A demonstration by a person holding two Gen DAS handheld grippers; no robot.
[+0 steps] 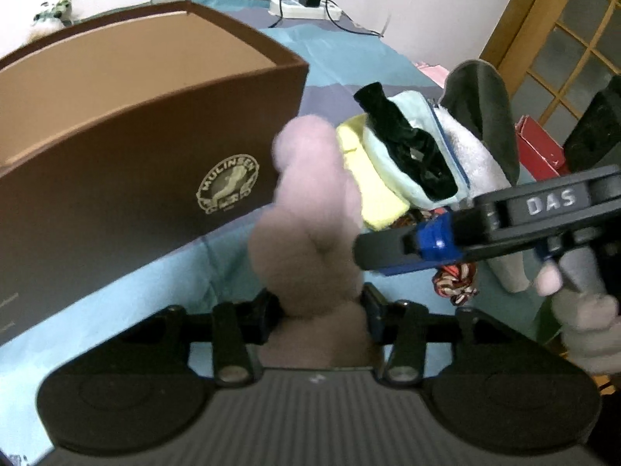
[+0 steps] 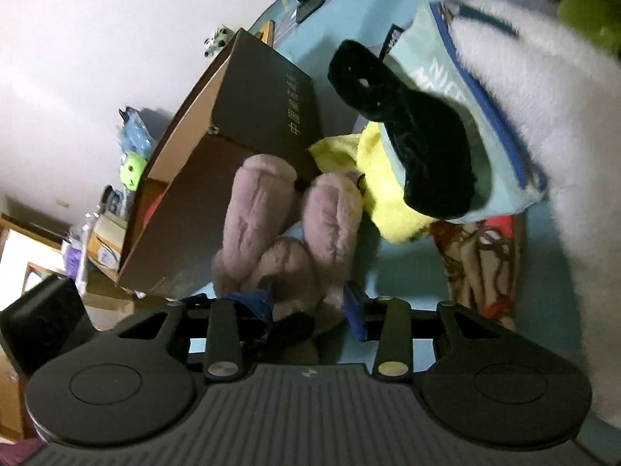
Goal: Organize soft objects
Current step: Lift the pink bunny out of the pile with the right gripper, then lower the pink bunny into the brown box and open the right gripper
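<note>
Left claw [image 1: 324, 310]: we see jaws pinched on pink plush toy [image 1: 310, 229], toy standing up between fingers, beside brown box [image 1: 155, 147]. Right claw [image 2: 306, 303]: jaws pressed onto same plush [image 2: 295, 233] from other side; in left view its tip [image 1: 388, 248] touches plush. We read "MULINSEN" on box emblem, "DAS" on right claw body. Black fabric piece [image 1: 407, 143] lies on light-blue pouch [image 1: 411, 182], yellow cloth [image 1: 368, 178] alongside. White fleece [image 2: 543, 136] cut off at edge. Pouch lettering partly hidden.

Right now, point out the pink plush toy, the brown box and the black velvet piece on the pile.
pink plush toy [image 1: 306, 209], left wrist view, on its fuzzy middle.
brown box [image 1: 116, 178], left wrist view, on its dark front wall.
black velvet piece [image 2: 423, 147], right wrist view, on its wide lower end.
</note>
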